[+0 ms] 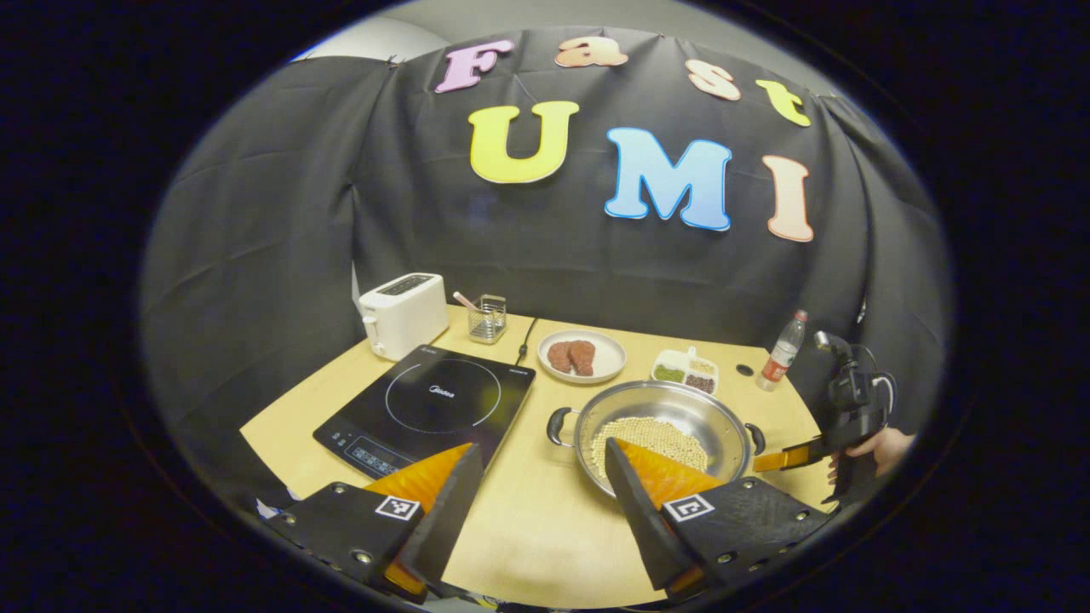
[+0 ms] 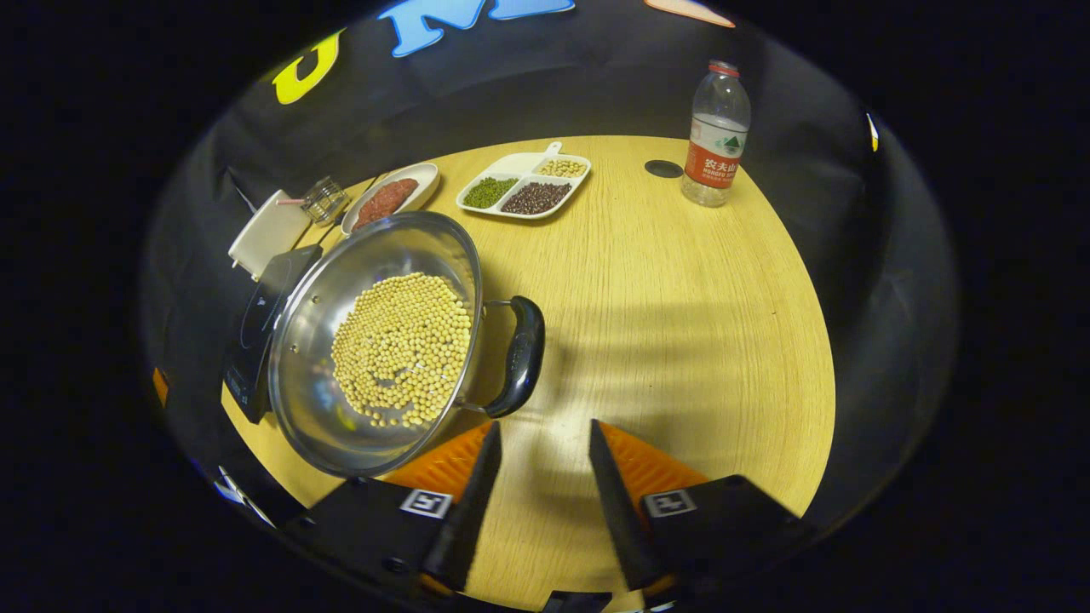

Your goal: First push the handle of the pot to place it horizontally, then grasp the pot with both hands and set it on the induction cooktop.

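A steel pot [image 1: 681,407] of pale beans stands on the wooden table, right of the black induction cooktop [image 1: 426,400]. Its two black handles [image 1: 558,426] point left and right. My left gripper [image 1: 542,451] hovers open near the table's front edge, its right finger over the pot's near rim. In the right gripper view the pot [image 2: 315,340] lies to the left, and its near handle [image 2: 521,358] is just ahead of my open right gripper [image 2: 545,430], not touching it. From the left gripper view, a hand holds the right gripper [image 1: 788,460] beside the pot's right handle.
Behind the pot are a plate of meat [image 1: 583,356], a divided dish of beans [image 1: 685,370] and a water bottle [image 2: 717,136]. A white toaster [image 1: 402,313] and a glass holder [image 1: 487,318] stand behind the cooktop. Bare table [image 2: 681,298] lies right of the pot.
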The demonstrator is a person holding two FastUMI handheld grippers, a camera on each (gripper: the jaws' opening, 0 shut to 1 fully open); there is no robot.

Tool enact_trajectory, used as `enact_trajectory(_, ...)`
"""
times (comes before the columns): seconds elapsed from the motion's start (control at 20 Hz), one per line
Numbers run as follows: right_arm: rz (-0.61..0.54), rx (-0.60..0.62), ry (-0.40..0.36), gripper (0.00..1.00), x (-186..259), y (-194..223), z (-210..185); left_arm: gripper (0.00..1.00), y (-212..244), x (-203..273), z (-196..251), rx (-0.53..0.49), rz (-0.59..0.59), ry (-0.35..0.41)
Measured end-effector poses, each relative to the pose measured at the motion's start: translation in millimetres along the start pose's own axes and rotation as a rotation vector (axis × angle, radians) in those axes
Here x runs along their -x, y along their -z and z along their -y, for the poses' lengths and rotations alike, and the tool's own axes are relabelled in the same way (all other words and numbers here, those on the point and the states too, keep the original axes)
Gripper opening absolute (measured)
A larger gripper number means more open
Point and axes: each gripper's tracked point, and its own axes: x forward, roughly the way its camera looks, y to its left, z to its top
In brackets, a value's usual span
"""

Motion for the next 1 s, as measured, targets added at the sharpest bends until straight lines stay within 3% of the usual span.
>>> enact_trajectory(0.05, 0.029, -0.011, -0.008, 0.89, 7, -5, -2, 0.88, 4, -10, 0, 0.024, -0.028, 0.034)
enact_trajectory(0.1, 0.060, -0.023, -0.008, 0.99, 12, -10, -6, 0.88, 7, -21, 5, 0.055, -0.053, 0.079)
enact_trajectory(0.15, 0.089, -0.038, -0.012, 0.93, 18, -15, -9, 0.88, 7, -30, 7, 0.077, -0.070, 0.115)
enact_trajectory(0.2, 0.114, -0.056, -0.019, 0.99, 23, -21, -14, 0.88, 8, -42, 6, 0.086, -0.086, 0.142)
enact_trajectory(0.6, 0.172, -0.154, -0.005, 0.98, 19, -51, -22, 0.88, 16, -122, -5, 0.056, -0.196, 0.270)
enact_trajectory(1.0, 0.176, -0.190, -0.002, 0.98, -15, -63, -20, 0.88, 36, -194, 28, 0.007, -0.283, 0.398)
